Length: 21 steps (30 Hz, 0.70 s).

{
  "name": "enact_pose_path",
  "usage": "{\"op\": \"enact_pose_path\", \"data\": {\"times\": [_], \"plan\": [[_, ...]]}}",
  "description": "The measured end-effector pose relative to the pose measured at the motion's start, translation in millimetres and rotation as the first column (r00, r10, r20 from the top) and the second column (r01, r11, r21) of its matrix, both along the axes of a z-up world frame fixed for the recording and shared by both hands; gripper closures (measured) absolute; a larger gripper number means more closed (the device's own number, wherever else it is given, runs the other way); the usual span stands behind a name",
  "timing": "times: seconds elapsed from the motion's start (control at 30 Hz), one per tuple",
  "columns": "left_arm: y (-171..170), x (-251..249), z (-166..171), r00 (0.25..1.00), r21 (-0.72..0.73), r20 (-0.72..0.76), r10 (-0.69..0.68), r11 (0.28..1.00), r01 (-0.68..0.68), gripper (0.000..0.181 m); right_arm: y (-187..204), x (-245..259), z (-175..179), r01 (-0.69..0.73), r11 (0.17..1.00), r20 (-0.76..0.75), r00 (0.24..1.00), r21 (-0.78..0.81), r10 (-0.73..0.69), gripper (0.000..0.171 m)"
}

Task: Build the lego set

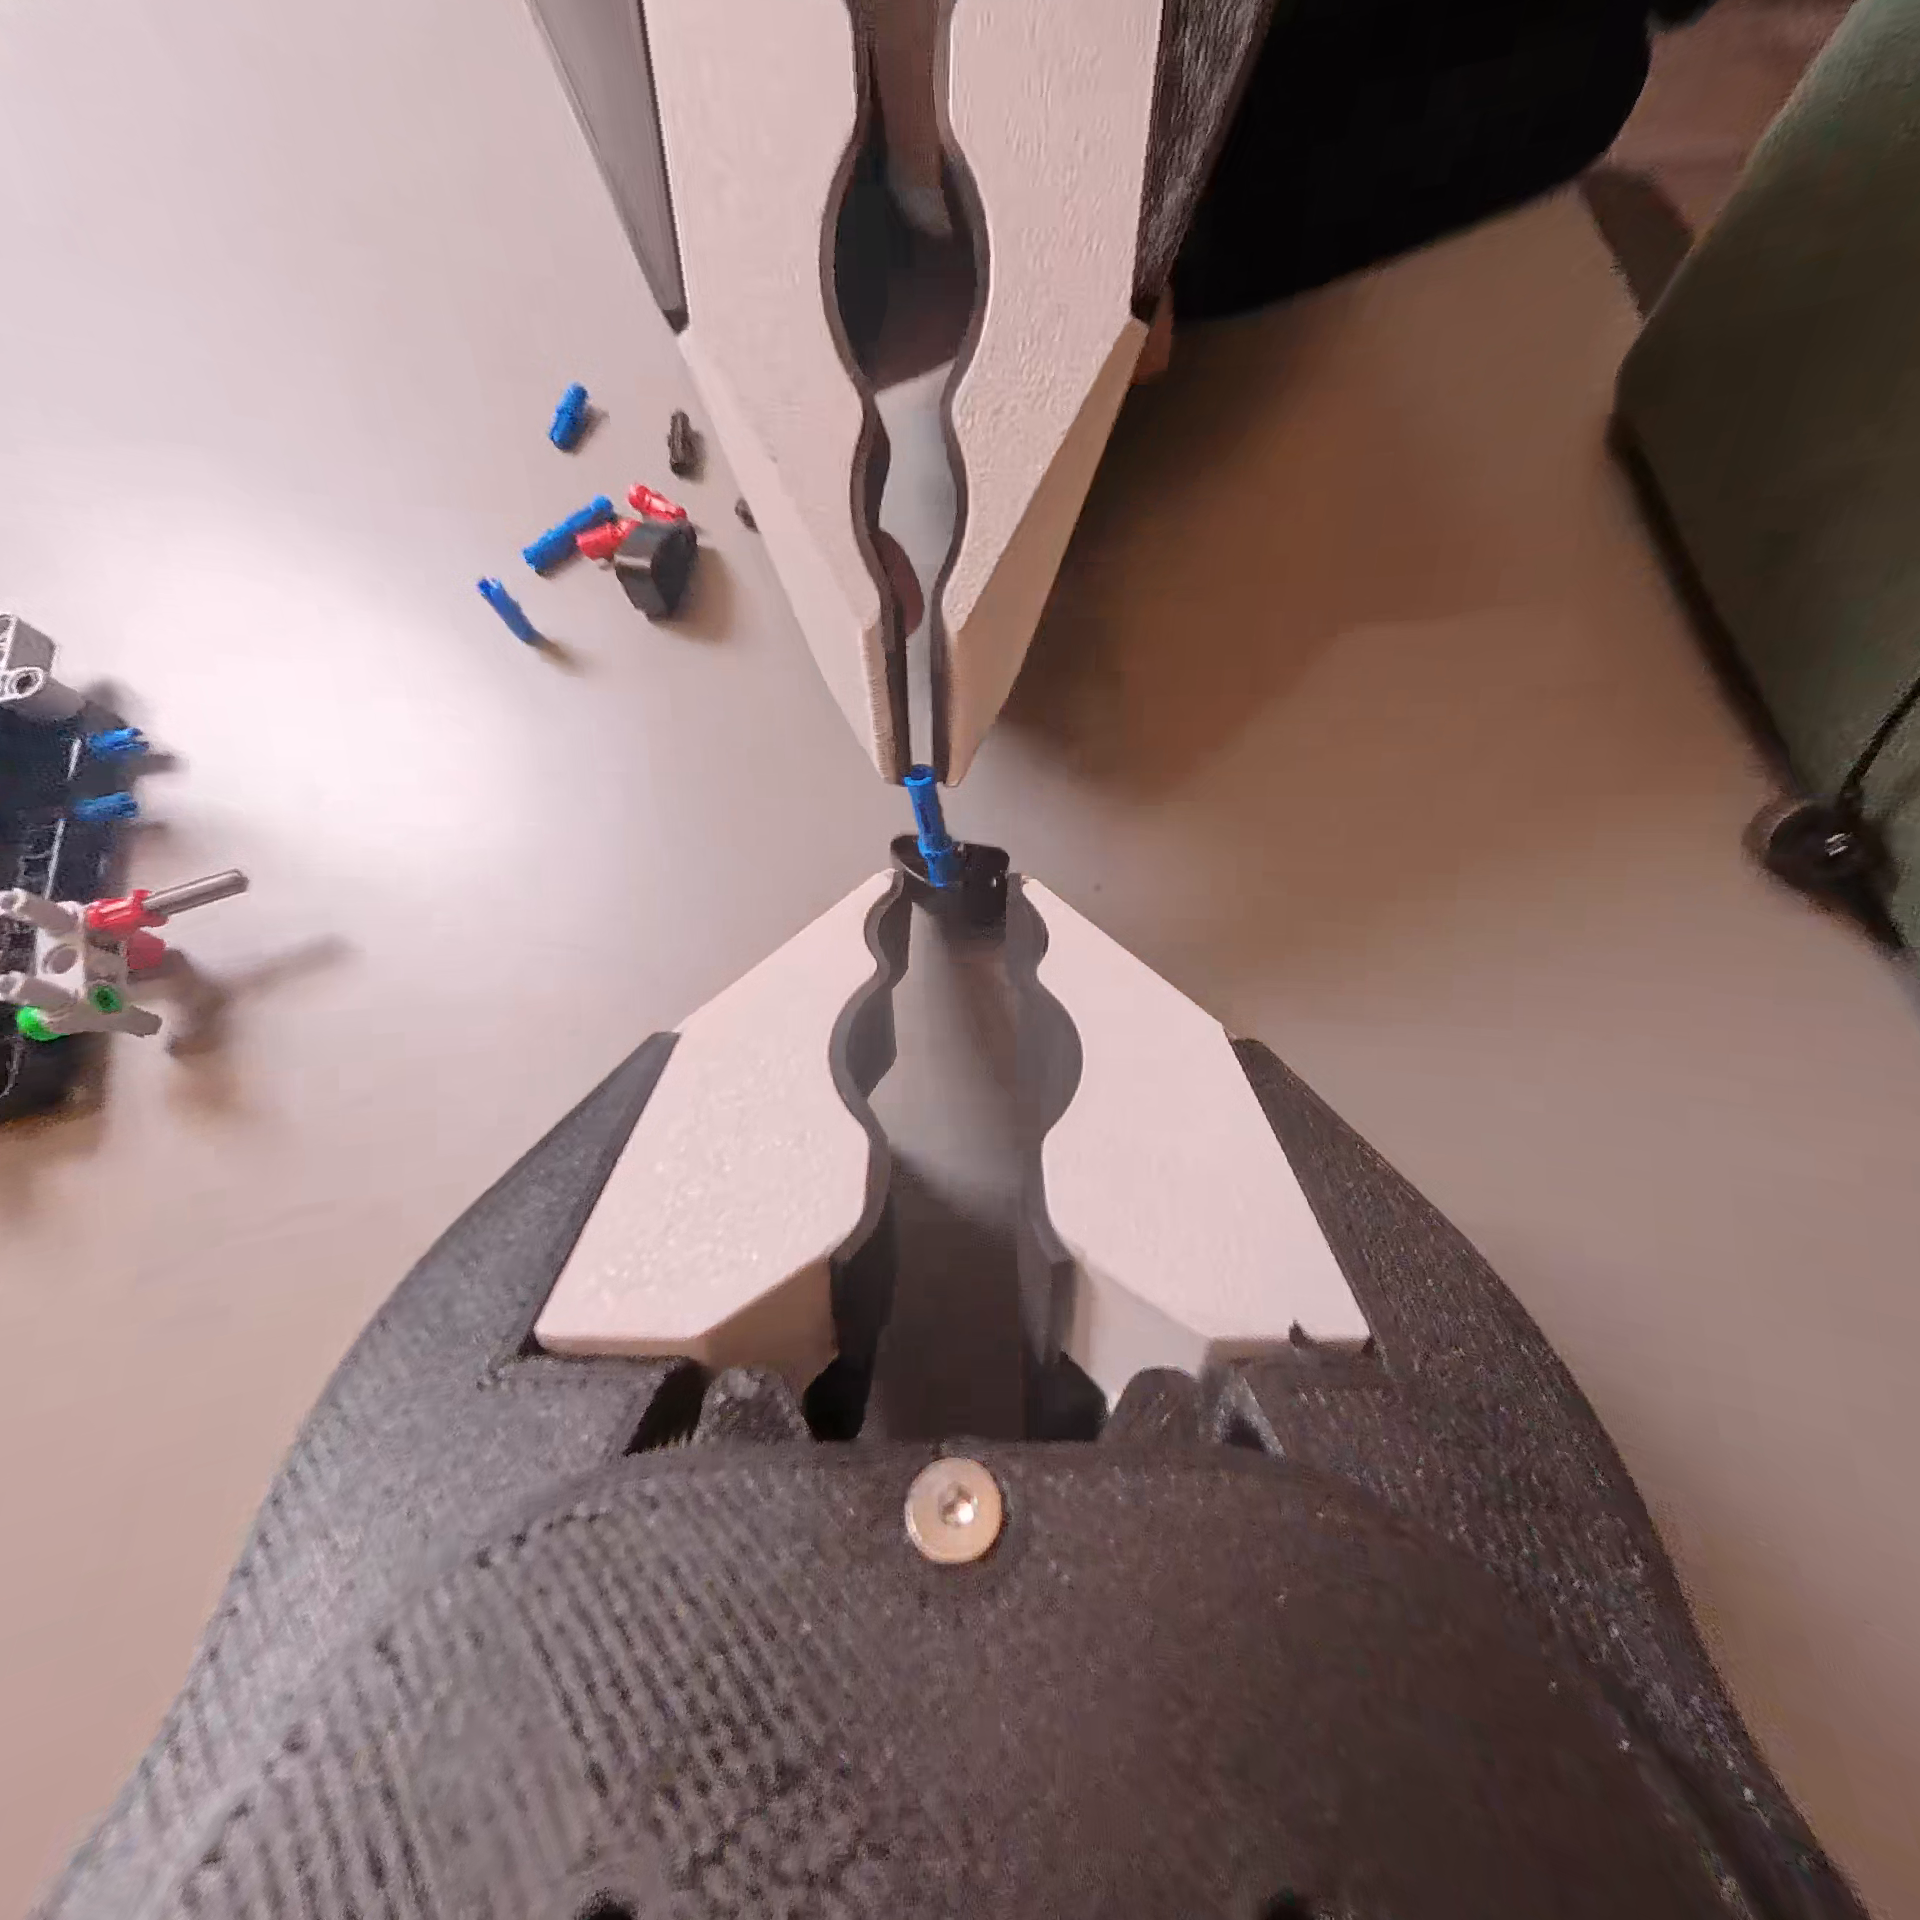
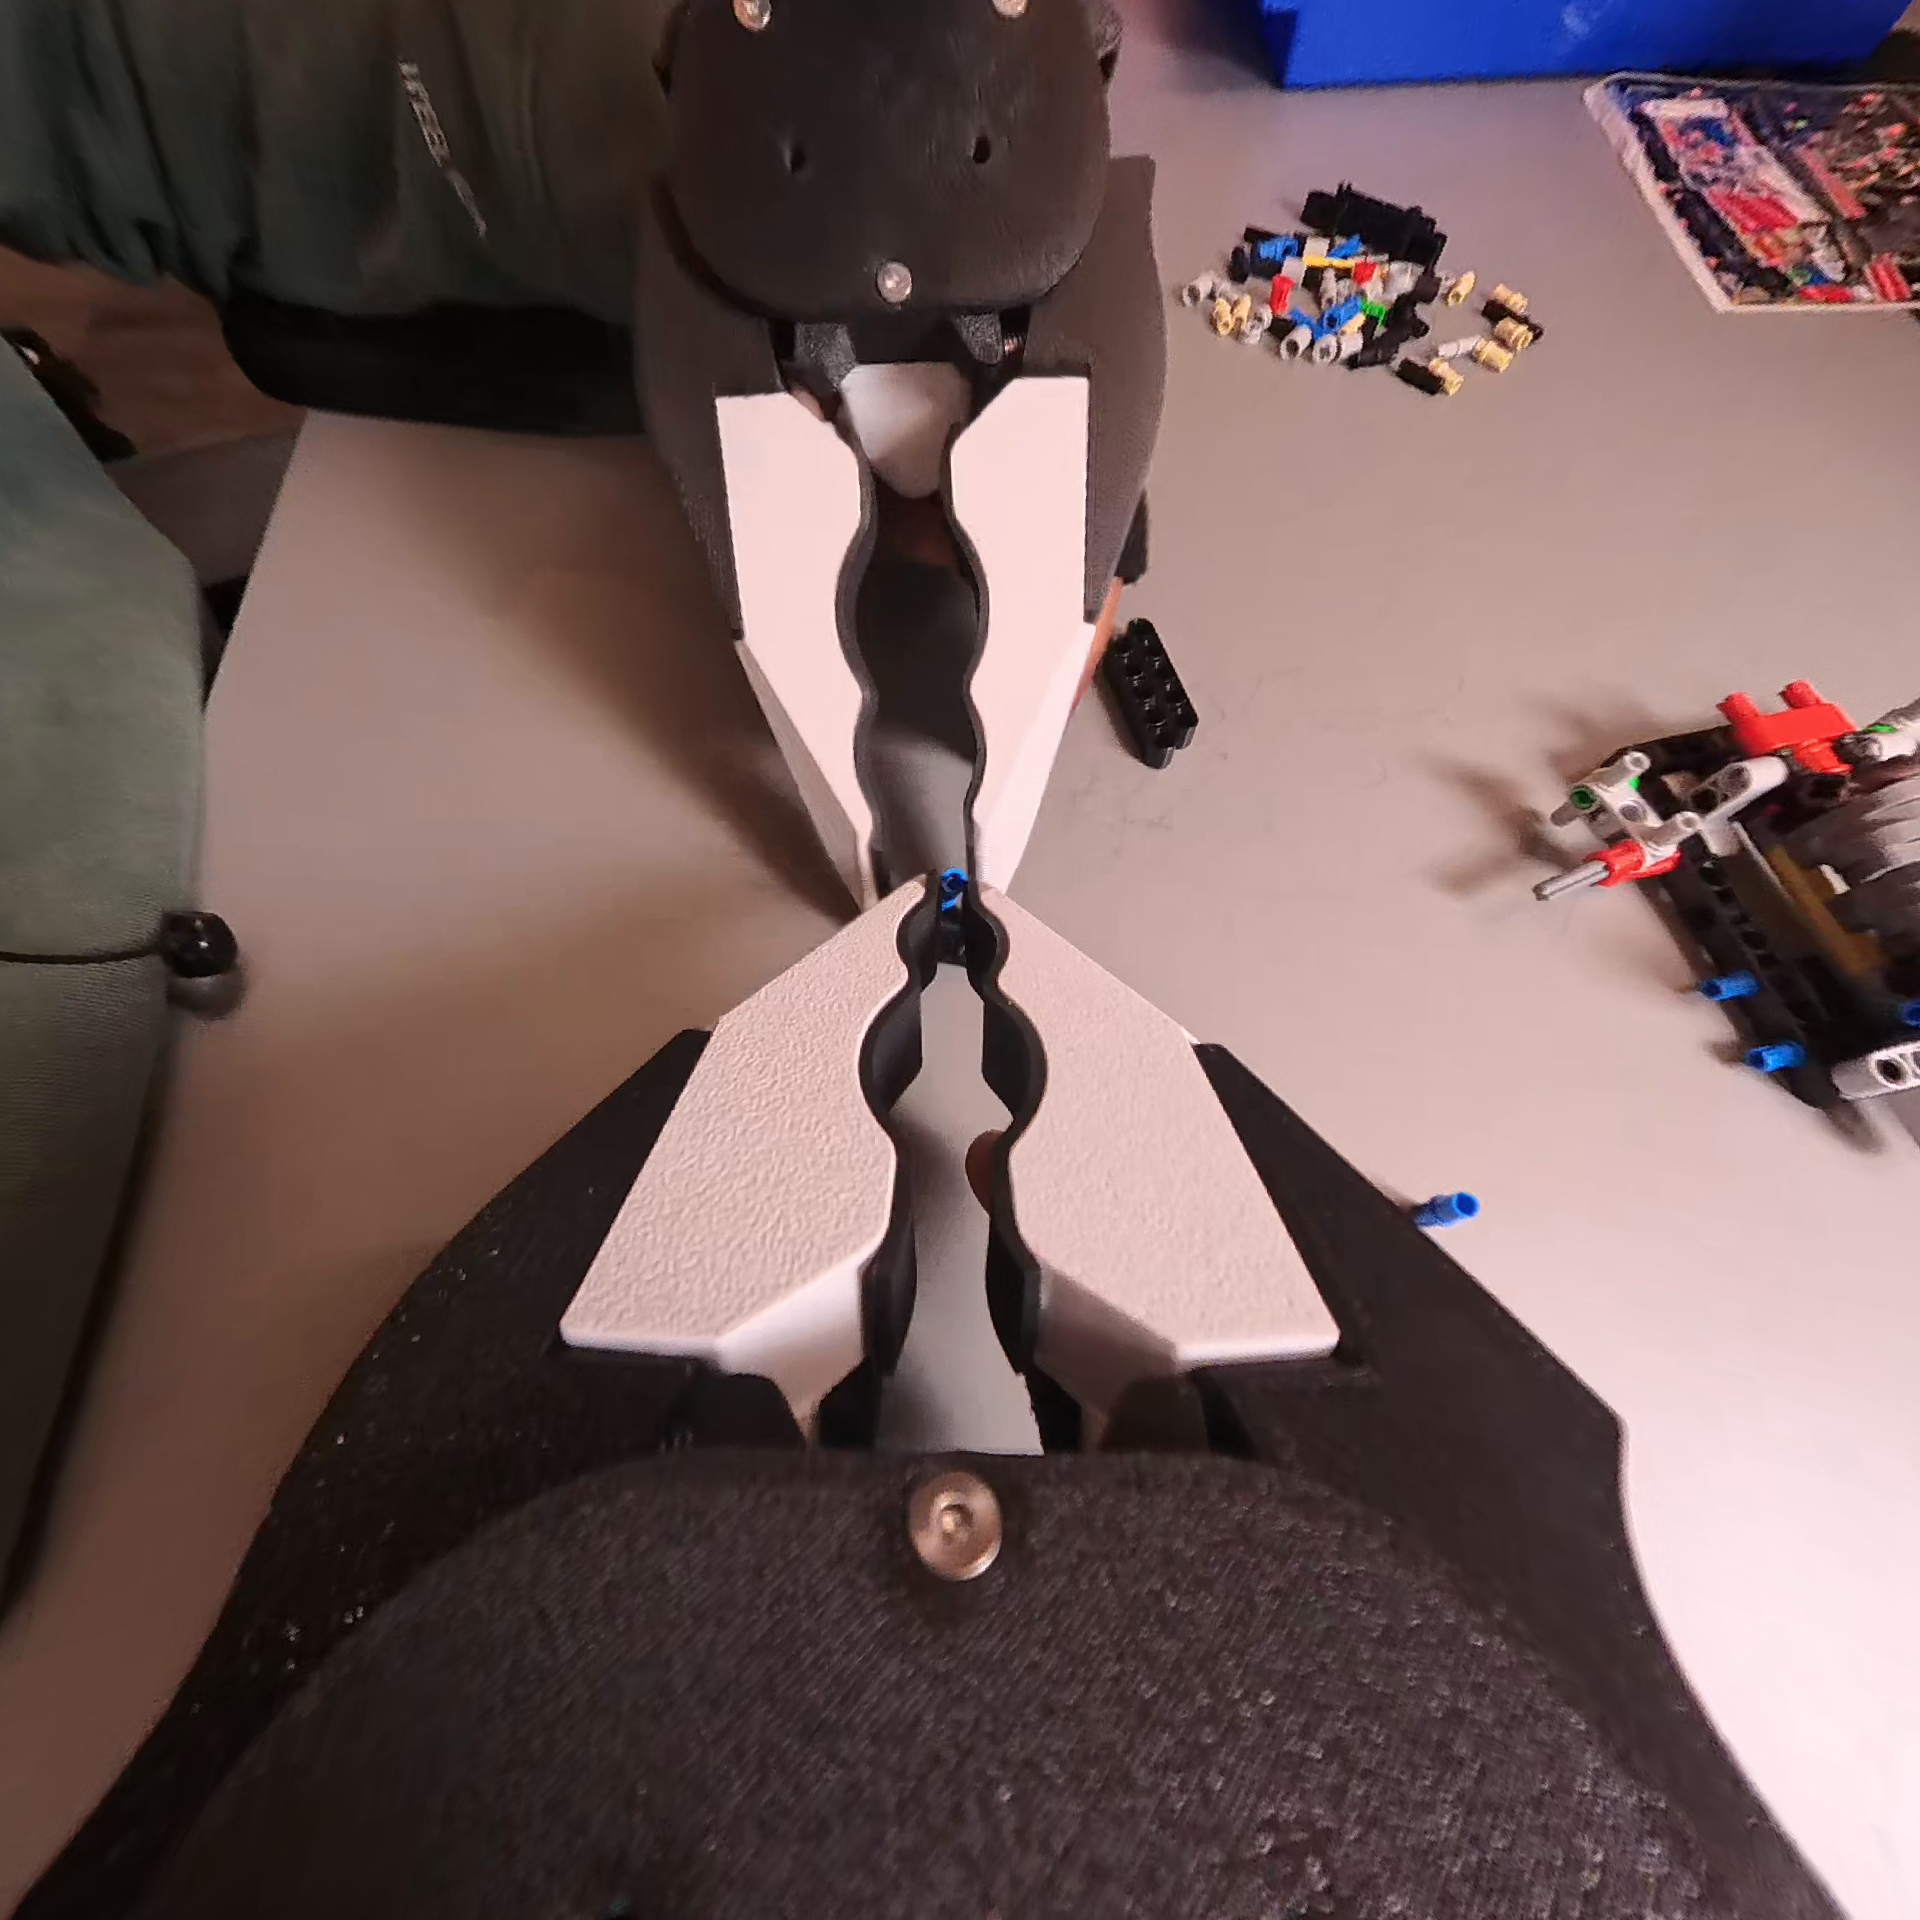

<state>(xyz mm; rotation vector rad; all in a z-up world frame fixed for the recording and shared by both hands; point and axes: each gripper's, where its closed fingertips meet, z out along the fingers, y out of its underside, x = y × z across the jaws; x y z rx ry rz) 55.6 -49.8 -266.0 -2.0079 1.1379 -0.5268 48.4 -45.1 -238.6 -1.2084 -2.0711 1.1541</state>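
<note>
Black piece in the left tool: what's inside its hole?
A blue pin sits in the black piece, its far end pinched by the right tool. How deep it goes is hidden; the left tool covers the piece's lower part.

Lighting even, moderately bright, warm cast. Broad soft glare on the worktop in left wrist view. Shadows soft, short; the partly built model casts its shadow toward the left of frame. Strong wide-angle bowing at edges in both views. Model at frame edge motion-smeared. Near claw housings slightly soft.
</note>
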Motion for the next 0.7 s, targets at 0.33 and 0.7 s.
{"op": "enact_pose_path", "data": {"times": [0.33, 0.7], "plan": [[-1.8, -12.3, 1.4, 0.996, 0.002, -0.072, -0.048, 0.999, 0.048, 0.165, 9.5, 1.4, 1.4, 0.029, 1.000, 0.008, 1.000, -0.012, -0.029, 0.170], [-9.3, -10.7, -1.3, 0.997, 0.006, -0.076, 0.023, 1.000, -0.023, 0.162, 14.0, -0.5, -1.3, 0.048, 0.998, 0.001, 0.999, 0.030, -0.048, 0.170]]}}
